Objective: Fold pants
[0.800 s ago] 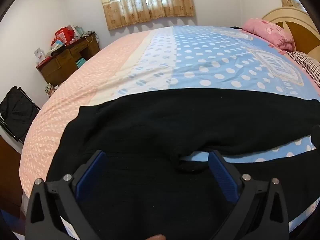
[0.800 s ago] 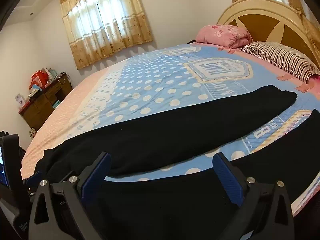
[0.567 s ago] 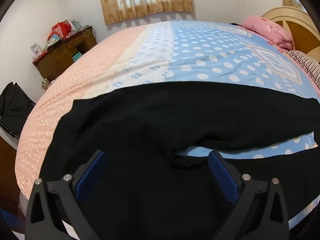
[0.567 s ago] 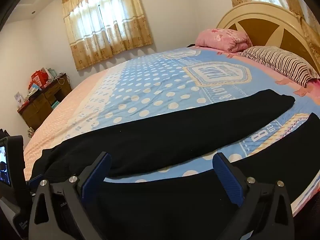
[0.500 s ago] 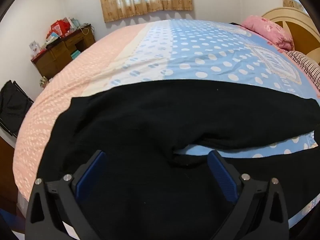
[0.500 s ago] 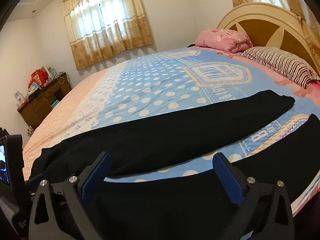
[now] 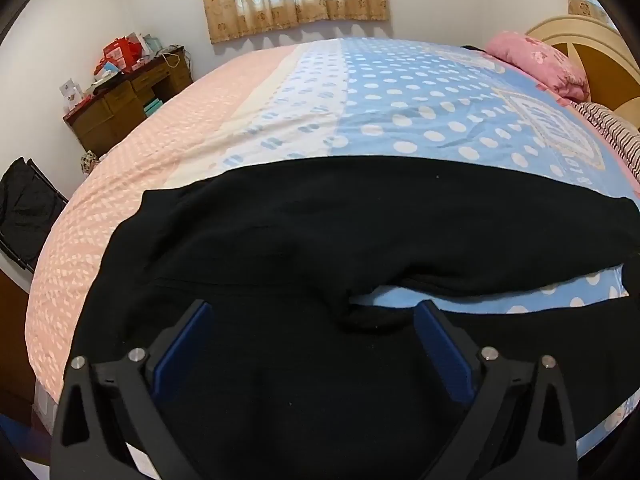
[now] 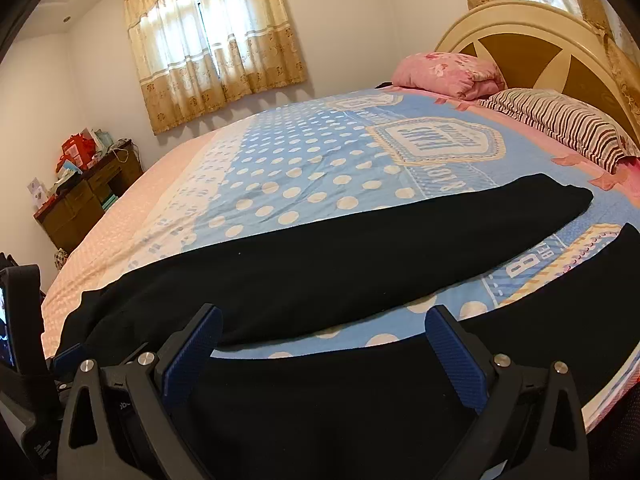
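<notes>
Spread across a polka-dot blue and pink bedsheet (image 7: 400,120) are black knit pants (image 7: 320,232), legs parted in a V. Both the left gripper (image 7: 310,338) and right gripper (image 8: 320,340) are held wide apart above the fabric, grasping nothing. Only the right view shows the striped pillow (image 8: 568,120) and the headboard (image 8: 532,40) fully.

Bedsheet (image 8: 280,184) letter: a big white "B" was readable at 4 o'clock.
Bedsheet badge (image 8: 436,140): its words appeared upside down and were unreadable.
</notes>
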Tool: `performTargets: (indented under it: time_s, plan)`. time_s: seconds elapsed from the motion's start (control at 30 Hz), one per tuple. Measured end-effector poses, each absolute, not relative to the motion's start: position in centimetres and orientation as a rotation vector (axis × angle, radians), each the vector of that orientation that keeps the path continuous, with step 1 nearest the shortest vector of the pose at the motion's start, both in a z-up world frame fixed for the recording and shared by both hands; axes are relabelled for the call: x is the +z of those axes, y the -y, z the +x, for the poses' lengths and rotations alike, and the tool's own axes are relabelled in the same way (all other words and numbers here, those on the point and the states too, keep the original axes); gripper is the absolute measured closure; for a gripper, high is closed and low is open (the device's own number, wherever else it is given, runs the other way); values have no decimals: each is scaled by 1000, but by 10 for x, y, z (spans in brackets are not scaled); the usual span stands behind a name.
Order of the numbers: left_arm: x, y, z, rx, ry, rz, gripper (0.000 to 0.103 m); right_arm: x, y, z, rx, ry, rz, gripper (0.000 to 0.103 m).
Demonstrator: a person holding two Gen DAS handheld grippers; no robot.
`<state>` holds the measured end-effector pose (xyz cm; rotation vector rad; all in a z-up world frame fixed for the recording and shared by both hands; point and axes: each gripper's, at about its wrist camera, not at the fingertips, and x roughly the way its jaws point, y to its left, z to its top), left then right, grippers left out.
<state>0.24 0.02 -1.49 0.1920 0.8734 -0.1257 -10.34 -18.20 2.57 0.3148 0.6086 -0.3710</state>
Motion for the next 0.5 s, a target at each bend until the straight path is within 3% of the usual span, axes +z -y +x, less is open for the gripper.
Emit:
performTargets:
  time_s: [0.5]
  plan:
    - [-12, 1, 1, -129, -878, 190, 1, 23, 180, -102, -371, -618, 320, 1]
